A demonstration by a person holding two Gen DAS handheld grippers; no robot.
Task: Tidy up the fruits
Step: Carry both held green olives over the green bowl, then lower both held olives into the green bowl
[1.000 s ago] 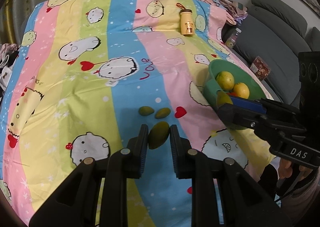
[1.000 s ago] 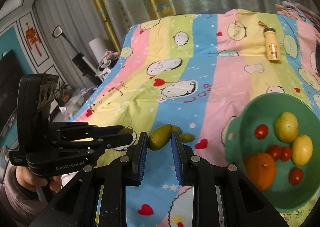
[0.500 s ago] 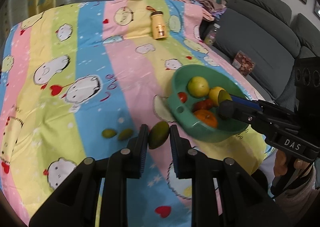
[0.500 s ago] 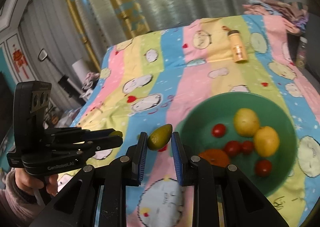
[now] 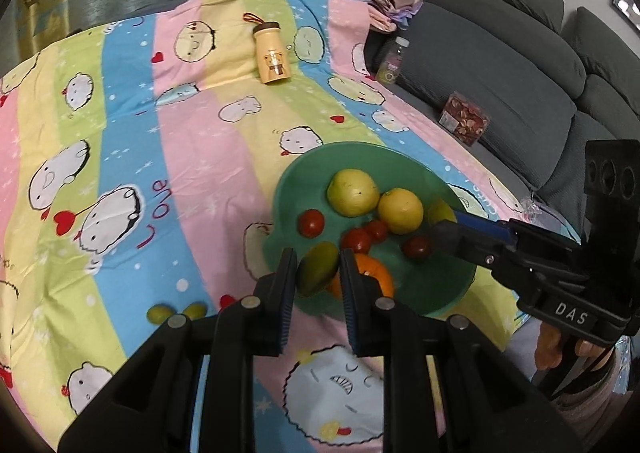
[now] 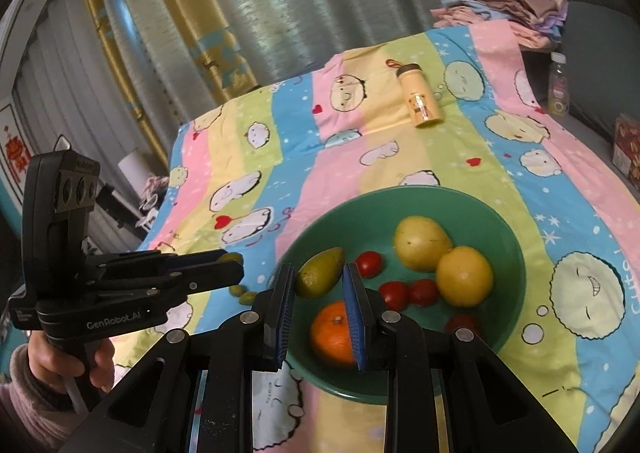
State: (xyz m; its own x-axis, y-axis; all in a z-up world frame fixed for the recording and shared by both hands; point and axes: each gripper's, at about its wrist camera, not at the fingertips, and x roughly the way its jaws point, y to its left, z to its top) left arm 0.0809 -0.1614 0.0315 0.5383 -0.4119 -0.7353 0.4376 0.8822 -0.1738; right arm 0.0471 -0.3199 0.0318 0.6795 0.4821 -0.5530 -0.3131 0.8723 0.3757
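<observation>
A green bowl (image 5: 285, 189) (image 6: 518, 253) on the striped cartoon cloth holds a yellow-green pear-like fruit (image 5: 353, 192), a lemon (image 5: 401, 210), an orange (image 6: 331, 331) and several cherry tomatoes. My left gripper (image 5: 317, 255) is shut on a green mango (image 5: 316, 273), held over the bowl's near rim. My right gripper (image 6: 318, 269) is shut on a second green-yellow mango (image 6: 322, 271), above the bowl's left part. In the other hand's view each gripper shows from the side: the right gripper (image 5: 440, 227) over the bowl, the left gripper (image 6: 234, 263) just left of it.
Two small green fruits (image 5: 176, 312) (image 6: 244, 295) lie on the cloth left of the bowl. A yellow bottle (image 5: 271, 59) lies at the far side. A grey sofa (image 5: 500, 65) with a box (image 5: 464, 123) and a clear bottle (image 5: 394, 61) borders the right.
Both grippers have carried their mangoes to the right across the cloth, from beside the two small green fruits to over the green bowl. Both grips stay shut.
</observation>
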